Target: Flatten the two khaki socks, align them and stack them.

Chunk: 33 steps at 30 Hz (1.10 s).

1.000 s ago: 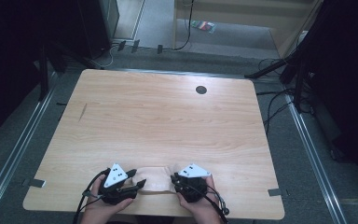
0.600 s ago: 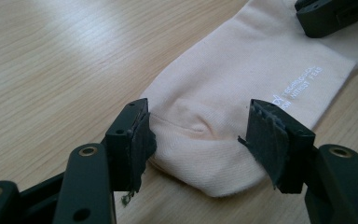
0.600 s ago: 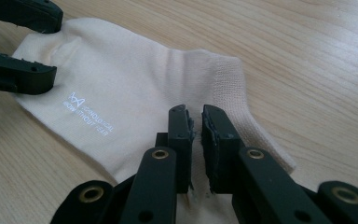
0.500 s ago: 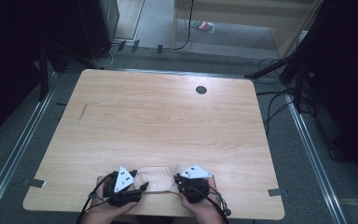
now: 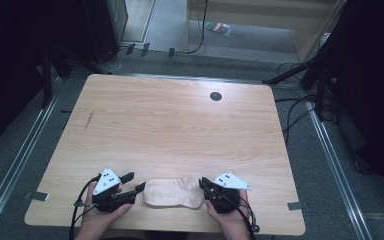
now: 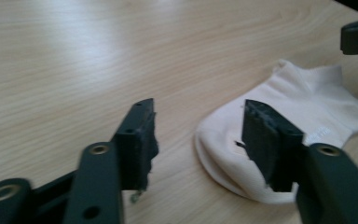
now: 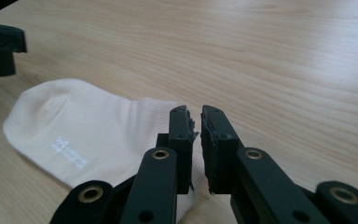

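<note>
in the high view one flat, soft, cream-white ankle sock (image 5: 174, 192) lies on the pale wood-grain table (image 5: 180, 125) between two black two-jaw grippers, each topped by a grey three-cornered plate and each held in a hand at the near edge. the left gripper (image 5: 134, 182) points its two jaws at the sock's rounded left end, one jaw tip just beside the fabric; the jaws stand apart with nothing gripped, and they have just been closing a little. the right gripper (image 5: 203, 184) has its tips at the sock's right end, jaws drawn close together. in the left gripper view the two blocky black fingers (image 6: 137, 140) stand about half open, their rubber pads frayed at the edges; bare wood shows in the gap, and the sock (image 6: 307, 107), with its ribbed cuff far off, lies partly behind the right-hand finger. in the right gripper view the two fingers (image 7: 181, 140) are nearly shut, a thin slit left between the ragged pads, nothing visibly pinched there; the sock (image 7: 88, 126), smooth knit with small pale lettering, spreads from under the fingers away to their left.
</note>
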Each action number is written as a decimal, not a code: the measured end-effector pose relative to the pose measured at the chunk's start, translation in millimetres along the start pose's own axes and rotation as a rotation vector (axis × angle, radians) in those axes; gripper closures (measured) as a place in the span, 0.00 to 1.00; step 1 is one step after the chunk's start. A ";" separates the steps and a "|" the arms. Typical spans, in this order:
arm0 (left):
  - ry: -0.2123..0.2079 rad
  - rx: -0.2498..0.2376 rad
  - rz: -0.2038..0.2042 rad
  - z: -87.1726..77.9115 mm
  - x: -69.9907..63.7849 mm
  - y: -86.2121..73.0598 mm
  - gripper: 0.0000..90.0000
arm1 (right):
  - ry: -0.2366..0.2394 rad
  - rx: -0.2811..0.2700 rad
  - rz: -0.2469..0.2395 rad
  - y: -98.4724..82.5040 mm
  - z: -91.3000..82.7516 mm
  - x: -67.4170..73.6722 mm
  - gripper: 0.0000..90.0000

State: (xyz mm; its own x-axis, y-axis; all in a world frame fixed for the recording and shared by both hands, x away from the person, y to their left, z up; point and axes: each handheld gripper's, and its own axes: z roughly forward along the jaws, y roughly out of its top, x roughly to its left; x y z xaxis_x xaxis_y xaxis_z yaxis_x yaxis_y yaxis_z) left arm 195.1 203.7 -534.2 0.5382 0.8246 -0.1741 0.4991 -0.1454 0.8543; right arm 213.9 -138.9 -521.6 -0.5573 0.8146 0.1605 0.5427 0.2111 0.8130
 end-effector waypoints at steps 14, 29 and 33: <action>0.104 -0.073 -0.126 -29.6 55.8 -0.2 0.67 | -0.071 -0.047 0.035 0.8 -18.1 -39.1 0.64; 0.233 -0.090 -0.221 -48.7 94.3 -2.9 0.09 | -0.119 -0.037 0.086 -6.3 -24.2 -81.2 0.04; 0.236 -0.092 -0.222 -52.8 103.6 -6.9 0.04 | -0.132 -0.037 0.106 -9.4 -30.7 -92.0 0.03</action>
State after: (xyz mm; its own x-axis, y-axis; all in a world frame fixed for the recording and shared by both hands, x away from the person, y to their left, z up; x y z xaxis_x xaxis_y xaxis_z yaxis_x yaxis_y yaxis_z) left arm 211.6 319.0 -532.2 0.2461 0.9360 -0.2518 0.5170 0.0930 0.8509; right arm 240.8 -232.4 -526.9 -0.4097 0.8955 0.1739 0.5692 0.1020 0.8158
